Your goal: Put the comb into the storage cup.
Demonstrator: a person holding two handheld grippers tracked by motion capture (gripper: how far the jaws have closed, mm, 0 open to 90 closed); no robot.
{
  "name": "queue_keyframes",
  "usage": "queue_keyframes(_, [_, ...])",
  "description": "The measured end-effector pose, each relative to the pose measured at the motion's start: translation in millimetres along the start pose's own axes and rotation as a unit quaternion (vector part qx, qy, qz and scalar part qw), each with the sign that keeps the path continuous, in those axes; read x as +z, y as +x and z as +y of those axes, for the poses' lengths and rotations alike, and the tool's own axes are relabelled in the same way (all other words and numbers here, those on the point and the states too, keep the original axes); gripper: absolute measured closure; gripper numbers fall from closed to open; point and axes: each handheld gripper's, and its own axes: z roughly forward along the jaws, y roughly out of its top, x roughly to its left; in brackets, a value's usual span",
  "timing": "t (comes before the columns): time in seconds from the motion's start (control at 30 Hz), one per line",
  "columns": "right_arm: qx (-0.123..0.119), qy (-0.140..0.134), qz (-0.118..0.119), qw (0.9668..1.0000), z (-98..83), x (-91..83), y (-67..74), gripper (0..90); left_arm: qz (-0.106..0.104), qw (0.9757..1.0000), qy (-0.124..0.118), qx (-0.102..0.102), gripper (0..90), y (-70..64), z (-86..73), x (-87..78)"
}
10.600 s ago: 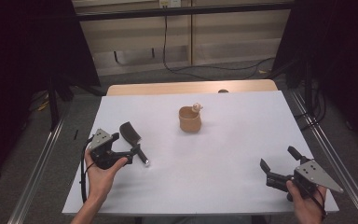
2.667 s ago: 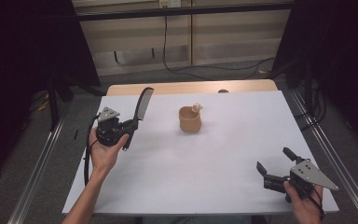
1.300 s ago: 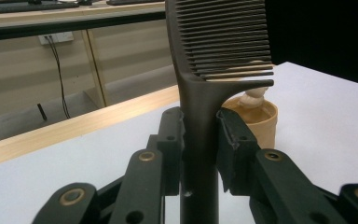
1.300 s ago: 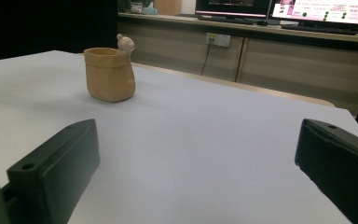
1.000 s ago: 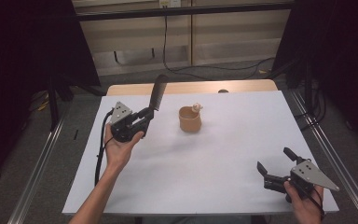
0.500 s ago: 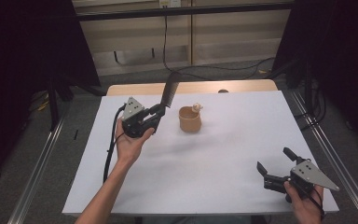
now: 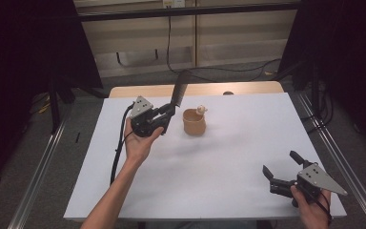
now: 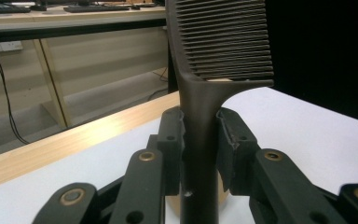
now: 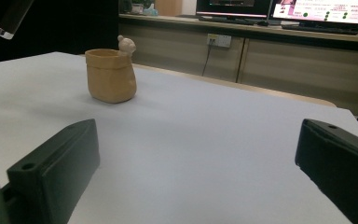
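Gripping a dark comb [image 8: 200, 135] by its handle, the left gripper [image 7: 164, 114] is held above the white table [image 7: 228, 157], just left of a tan pot [image 7: 193, 122]. The comb's teeth point upward. Near the table's front right corner, the right gripper [image 7: 280, 171] is held with jaws apart, holding nothing.

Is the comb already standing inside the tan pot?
No: the left gripper holds the comb by its handle in the air, left of the pot.
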Motion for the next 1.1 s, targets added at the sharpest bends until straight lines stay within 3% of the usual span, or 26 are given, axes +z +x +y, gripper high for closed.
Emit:
queue_keyframes(0.1, [0.0,-0.001,0.0,1.0,0.1,-0.3,0.0,0.0,0.002,1.0,-0.004,0.007,72.9,-0.7,5.3,4.7])
queue_keyframes(0.33, [0.0,0.0,0.0,1.0,0.0,-0.2,0.3,0.0,0.004,0.9997,-0.017,-0.016,72.9,-8.7,11.3,10.9])
queue_keyframes(0.53, [0.001,-0.001,0.0,1.0,0.1,-0.6,0.0,0.0,-0.002,0.9998,-0.019,-0.006,72.9,-13.4,14.8,20.7])
queue_keyframes(1.1, [0.0,-0.005,0.003,1.0,0.3,-1.4,-0.1,0.0,-0.006,0.9993,-0.037,-0.001,72.8,-18.6,27.2,43.3])
